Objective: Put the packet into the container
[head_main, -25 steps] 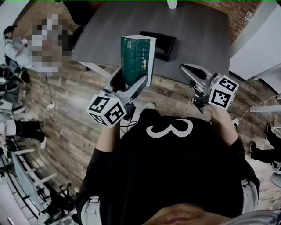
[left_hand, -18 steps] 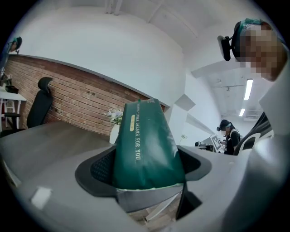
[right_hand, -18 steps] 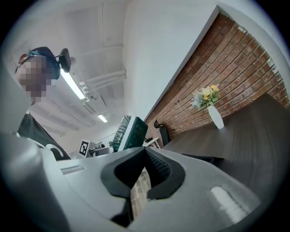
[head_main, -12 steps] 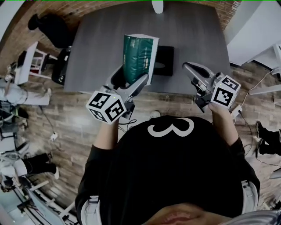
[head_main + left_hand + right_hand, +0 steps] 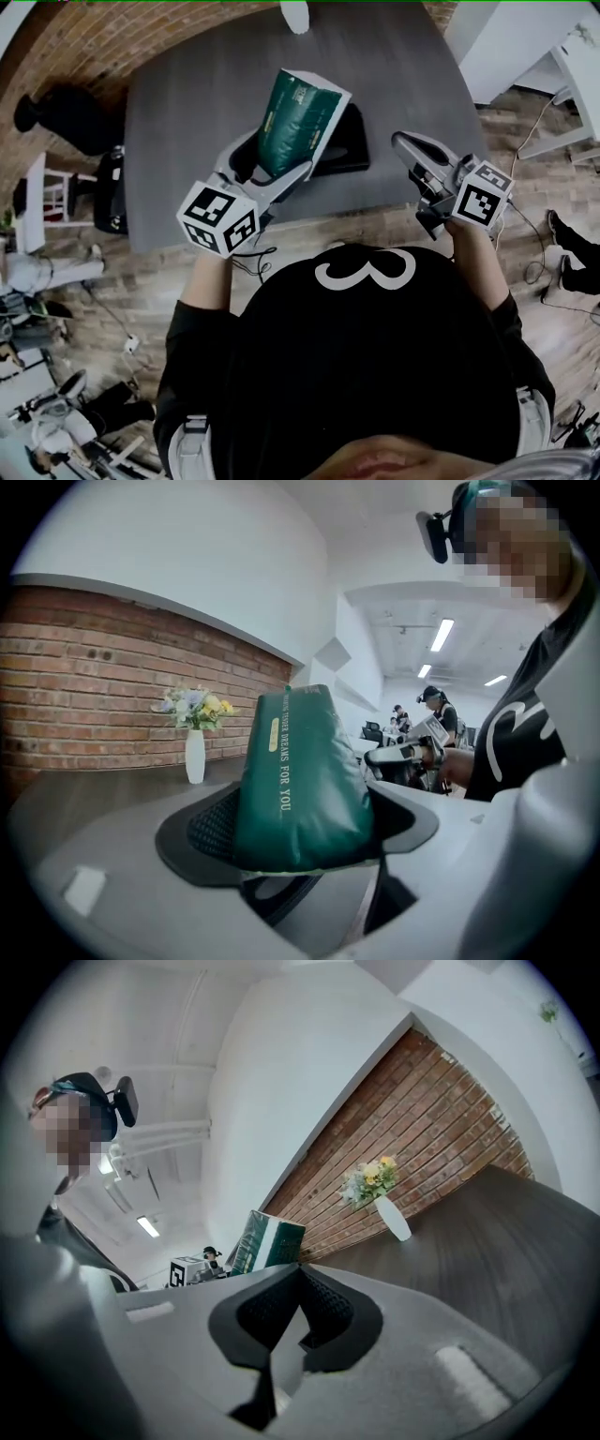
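Observation:
A green packet [image 5: 298,122] with a white end stands up out of my left gripper [image 5: 267,171], which is shut on its lower end. In the left gripper view the packet [image 5: 300,775] fills the space between the jaws. A black container [image 5: 339,142] lies on the dark table [image 5: 187,103], partly hidden behind the packet. My right gripper [image 5: 412,159] hovers at the table's near edge, to the right of the container, shut with nothing in it; its pads [image 5: 323,1309] meet in the right gripper view, where the packet [image 5: 265,1241] shows at the left.
A white vase with flowers [image 5: 195,752] stands at the far end of the table, seen also in the head view as the vase [image 5: 296,13]. A brick wall [image 5: 84,56] lies behind the table. A person [image 5: 56,117] and chairs stand at the left on the wood floor.
The head view has swung round, so the table now sits more to the left. The left gripper has tilted the packet to the right, over the container. The right gripper has hardly moved.

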Demonstrator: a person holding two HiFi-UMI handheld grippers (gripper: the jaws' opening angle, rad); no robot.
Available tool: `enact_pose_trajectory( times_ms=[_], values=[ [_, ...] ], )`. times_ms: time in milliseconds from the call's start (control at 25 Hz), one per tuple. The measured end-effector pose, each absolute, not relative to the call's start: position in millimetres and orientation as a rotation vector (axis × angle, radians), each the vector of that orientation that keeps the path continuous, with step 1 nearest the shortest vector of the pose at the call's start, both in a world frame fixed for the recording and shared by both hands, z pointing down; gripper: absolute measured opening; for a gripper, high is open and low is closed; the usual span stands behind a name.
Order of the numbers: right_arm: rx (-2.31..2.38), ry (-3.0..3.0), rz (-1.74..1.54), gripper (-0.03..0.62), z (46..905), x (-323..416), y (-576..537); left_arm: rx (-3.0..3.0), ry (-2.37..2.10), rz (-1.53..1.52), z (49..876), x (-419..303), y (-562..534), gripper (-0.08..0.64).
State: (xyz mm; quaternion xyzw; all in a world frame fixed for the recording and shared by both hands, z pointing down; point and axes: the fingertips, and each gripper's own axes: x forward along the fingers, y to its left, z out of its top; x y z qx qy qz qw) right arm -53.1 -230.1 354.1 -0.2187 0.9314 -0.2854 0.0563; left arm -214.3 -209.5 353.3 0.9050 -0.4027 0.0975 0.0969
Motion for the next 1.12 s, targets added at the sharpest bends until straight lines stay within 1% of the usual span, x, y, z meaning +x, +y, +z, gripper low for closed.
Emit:
enact_pose_trajectory(
  times_ms=[360, 640, 840, 1120],
  values=[
    [-0.86, 2.726, -0.935, 0.002, 381, -52, -237, 2.911, -0.865, 0.63, 380, -209, -236, 0.423],
    [-0.99, 2.671, -0.975, 0.002, 399, -31, -242, 3.027, -0.605, 0.83, 412, -204, -247, 0.423],
    [-1.047, 2.628, -1.011, 0.002, 412, -18, -243, 3.054, -0.503, 0.987, 437, -202, -256, 0.423],
    [-1.091, 2.586, -1.056, 0.002, 428, -12, -244, 3.037, -0.379, 1.124, 474, -198, -259, 0.423]
  ],
)
